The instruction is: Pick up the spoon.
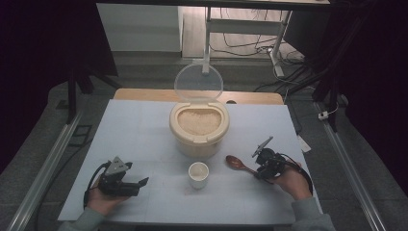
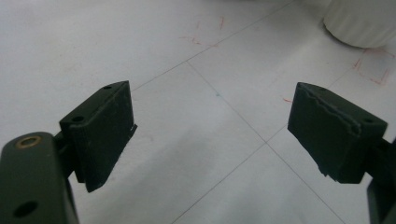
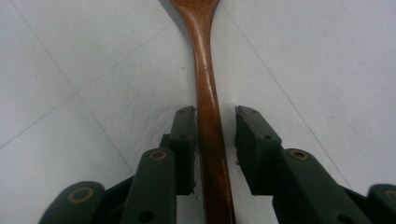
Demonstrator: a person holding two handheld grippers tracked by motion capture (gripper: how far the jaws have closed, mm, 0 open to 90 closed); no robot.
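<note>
A brown wooden spoon (image 1: 235, 162) lies on the white table (image 1: 134, 130), right of a small white cup (image 1: 198, 175). My right gripper (image 1: 257, 171) sits low at the spoon's handle. In the right gripper view the handle (image 3: 206, 93) runs between the two jaws of this gripper (image 3: 215, 116); the left pad lies against it and a gap shows at the right pad, so it is open. My left gripper (image 1: 140, 186) rests at the front left, open and empty. The left gripper view has its jaws (image 2: 210, 126) wide apart over bare table, with the cup (image 2: 359, 23) at the top right.
A round cream container (image 1: 198, 140) full of rice (image 1: 198, 120) stands behind the cup, its clear lid (image 1: 198, 83) hinged upright at the back. Metal rails run along both sides of the table, and a desk frame with cables stands beyond the far edge.
</note>
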